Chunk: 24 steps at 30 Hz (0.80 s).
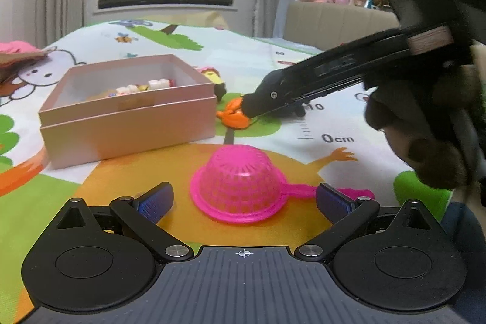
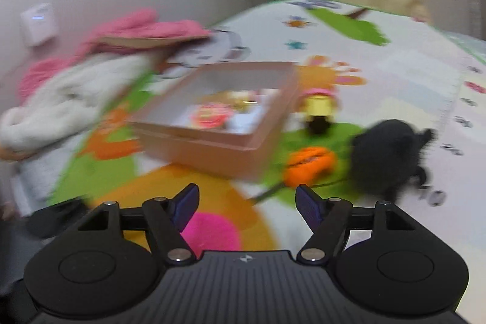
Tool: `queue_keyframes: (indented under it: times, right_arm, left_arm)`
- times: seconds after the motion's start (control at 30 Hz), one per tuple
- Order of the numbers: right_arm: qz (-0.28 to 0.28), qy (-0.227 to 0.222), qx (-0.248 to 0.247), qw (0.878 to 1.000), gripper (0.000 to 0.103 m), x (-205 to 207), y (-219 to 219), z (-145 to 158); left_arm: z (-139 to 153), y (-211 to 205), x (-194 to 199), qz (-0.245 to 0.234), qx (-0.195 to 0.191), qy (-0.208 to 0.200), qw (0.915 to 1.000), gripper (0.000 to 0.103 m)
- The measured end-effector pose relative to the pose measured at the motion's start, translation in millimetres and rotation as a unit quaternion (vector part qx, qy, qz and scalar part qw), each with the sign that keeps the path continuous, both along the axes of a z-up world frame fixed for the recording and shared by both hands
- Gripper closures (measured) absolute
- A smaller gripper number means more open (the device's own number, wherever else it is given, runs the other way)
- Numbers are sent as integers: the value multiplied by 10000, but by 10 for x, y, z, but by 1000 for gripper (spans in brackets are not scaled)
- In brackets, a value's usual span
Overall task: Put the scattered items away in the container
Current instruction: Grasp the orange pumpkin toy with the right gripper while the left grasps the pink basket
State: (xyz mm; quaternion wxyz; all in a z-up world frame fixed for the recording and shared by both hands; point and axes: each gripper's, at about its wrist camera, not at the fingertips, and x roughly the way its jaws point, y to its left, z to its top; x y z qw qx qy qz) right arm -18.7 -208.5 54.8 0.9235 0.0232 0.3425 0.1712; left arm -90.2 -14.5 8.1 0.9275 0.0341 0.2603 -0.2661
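The left gripper point(image 1: 244, 202) has its two blue-padded fingers point(image 1: 155, 202) spread wide and empty. Just ahead of them, centred in the gap, a pink strainer point(image 1: 240, 187) lies upside down with its rim on the play mat point(image 1: 303, 154). Its handle runs to the right and passes behind the right-side finger; whether it touches that pad cannot be told. This gripper is tilted gently down toward the mat.

The right gripper point(image 2: 247, 207) also has its fingers point(image 2: 309, 208) apart, with nothing between the pads. Its view is smeared by blur. It slopes down over the mat, and the strainer shows as a pink patch low between the finger roots. Seen from the left wrist, it reaches in from the right as a long black bar sloping down to the left. Its tip is raised in front of an orange toy point(image 1: 234, 114). A hand point(image 1: 425, 123) in a dark covering grips its rear end at the right edge.

The box point(image 1: 127, 123), pink and open-topped, stands on the mat to the left of the orange toy and beyond the strainer. Small pieces already lie inside it. A yellow figure point(image 2: 319, 105) lies just behind its far right corner. The orange toy rests on a green patch near the box's right side. A blurred black toy point(image 2: 388, 154) sits just to its right. A heap of pink and white clothes point(image 2: 76, 99) lies well to the left of the box.
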Motion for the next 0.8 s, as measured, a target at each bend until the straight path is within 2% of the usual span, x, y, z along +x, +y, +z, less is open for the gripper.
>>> queue_keyframes:
  times: [0.03, 0.2, 0.3, 0.33, 0.47, 0.63, 0.8]
  right_arm:
    - [-80, 46, -67, 9999, 46, 95, -21, -30]
    - [-415, 111, -276, 9987, 48, 564, -46, -165]
    - [-363, 128, -463, 9982, 60, 673, 19, -244]
    - [-343, 106, -520, 9980, 60, 657, 29, -253]
    - [-329, 129, -482, 9982, 61, 391, -87, -229]
    - [-428, 35, -526, 9977, 61, -230, -324, -210]
    - [-688, -351, -834, 9935, 56, -748, -361, -185]
  left_arm:
    - [8, 4, 8, 28, 5, 2, 10000, 1]
    - [60, 14, -7, 21, 52, -22, 10000, 1]
    - [70, 13, -22, -7, 87, 1, 10000, 1]
    - [71, 9, -25, -18, 116, -4, 9999, 1]
    - [79, -17, -16, -23, 200, -31, 9998, 1]
    - [71, -102, 31, 10, 404, -64, 9992, 1]
    - [38, -237, 124, 9, 1110, -325, 9933, 1]
